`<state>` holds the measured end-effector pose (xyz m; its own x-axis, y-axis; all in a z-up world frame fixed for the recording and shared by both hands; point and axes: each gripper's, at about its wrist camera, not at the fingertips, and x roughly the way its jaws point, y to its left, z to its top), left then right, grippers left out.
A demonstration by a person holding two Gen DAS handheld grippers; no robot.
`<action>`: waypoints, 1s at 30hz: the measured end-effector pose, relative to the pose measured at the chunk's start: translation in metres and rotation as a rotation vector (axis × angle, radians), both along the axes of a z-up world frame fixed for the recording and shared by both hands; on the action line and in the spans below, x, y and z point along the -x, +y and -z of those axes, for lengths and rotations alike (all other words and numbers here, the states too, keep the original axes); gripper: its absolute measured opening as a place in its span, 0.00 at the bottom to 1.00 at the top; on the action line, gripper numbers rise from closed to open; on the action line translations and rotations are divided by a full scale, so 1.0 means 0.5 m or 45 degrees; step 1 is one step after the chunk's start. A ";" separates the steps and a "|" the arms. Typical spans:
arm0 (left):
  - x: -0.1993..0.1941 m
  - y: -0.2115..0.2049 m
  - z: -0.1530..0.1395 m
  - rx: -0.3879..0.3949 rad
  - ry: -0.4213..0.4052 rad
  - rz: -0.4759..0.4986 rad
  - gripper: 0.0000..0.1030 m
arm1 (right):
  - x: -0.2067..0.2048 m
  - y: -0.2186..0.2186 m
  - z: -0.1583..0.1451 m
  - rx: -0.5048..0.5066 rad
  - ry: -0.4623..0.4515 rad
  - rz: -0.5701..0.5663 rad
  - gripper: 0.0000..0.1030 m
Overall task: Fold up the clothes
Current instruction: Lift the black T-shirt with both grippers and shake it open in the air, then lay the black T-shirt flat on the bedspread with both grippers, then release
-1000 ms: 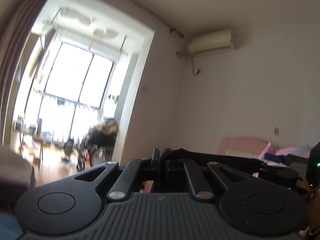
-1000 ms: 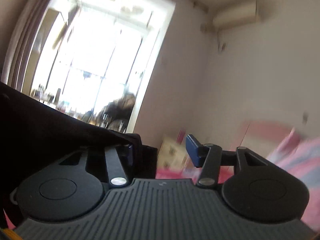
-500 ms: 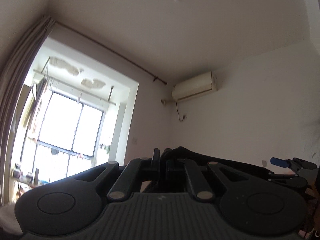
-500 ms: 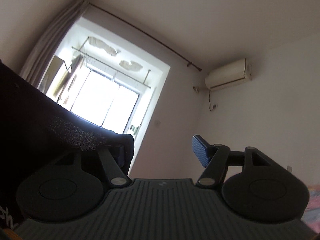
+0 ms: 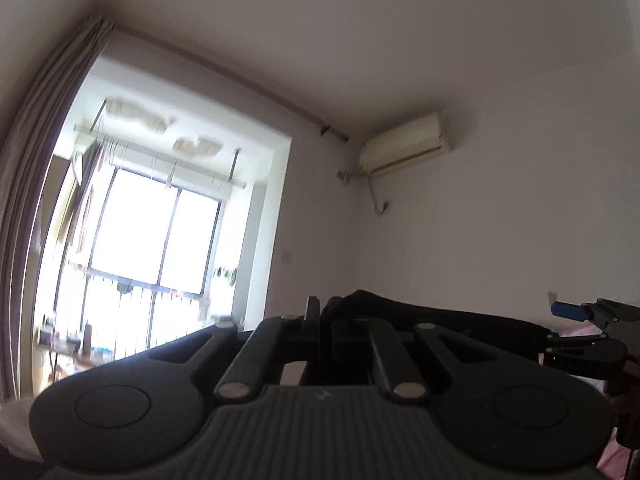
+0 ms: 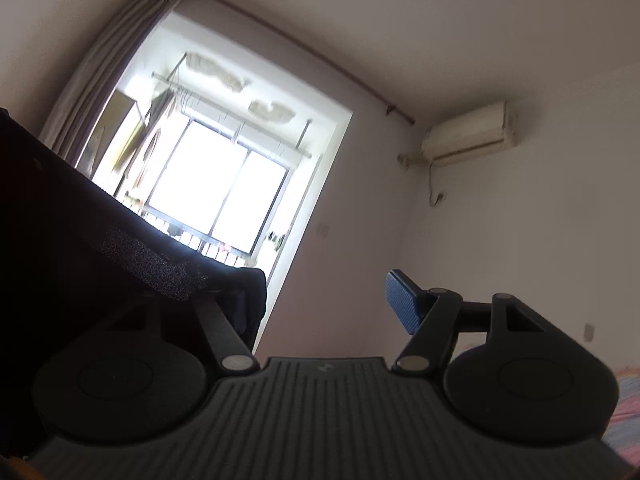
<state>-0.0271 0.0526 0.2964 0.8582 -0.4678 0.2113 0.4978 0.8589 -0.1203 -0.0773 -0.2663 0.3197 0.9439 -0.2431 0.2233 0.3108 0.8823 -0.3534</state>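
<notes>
Bright window (image 6: pixel 224 196) and wall AC unit (image 5: pixel 404 142) fill the bkgd as you lift both tools. Left hand-held gripper (image 5: pixel 324 320) is clamped on the black garment (image 5: pixel 460 322), which stretches toward the right hand-held gripper (image 6: pixel 328 300), whose fingers sit apart w/ cloth draped over one. Fabric looks soft, light, floppy; pinch corners/hem.

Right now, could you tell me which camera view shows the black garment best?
The left wrist view: the black garment stretches as a band from the shut left tool toward the right tool. The right wrist view shows only a dark sheet draped over one finger of the open tool.
</notes>
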 end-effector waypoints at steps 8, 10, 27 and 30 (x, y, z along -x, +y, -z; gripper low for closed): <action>-0.283 -0.011 0.157 -0.128 0.216 -0.158 0.05 | -0.305 0.005 0.130 -0.004 0.250 -0.005 0.64; -0.356 -0.015 0.204 -0.167 0.265 -0.200 0.05 | -0.388 0.010 0.162 -0.012 0.303 -0.010 0.64; -0.741 -0.096 0.792 -0.627 1.129 -0.299 0.42 | -0.898 0.059 0.803 -0.277 1.281 -0.039 0.66; -0.739 -0.094 0.819 -0.642 1.209 -0.285 0.53 | -0.882 0.069 0.872 -0.253 1.387 -0.034 0.68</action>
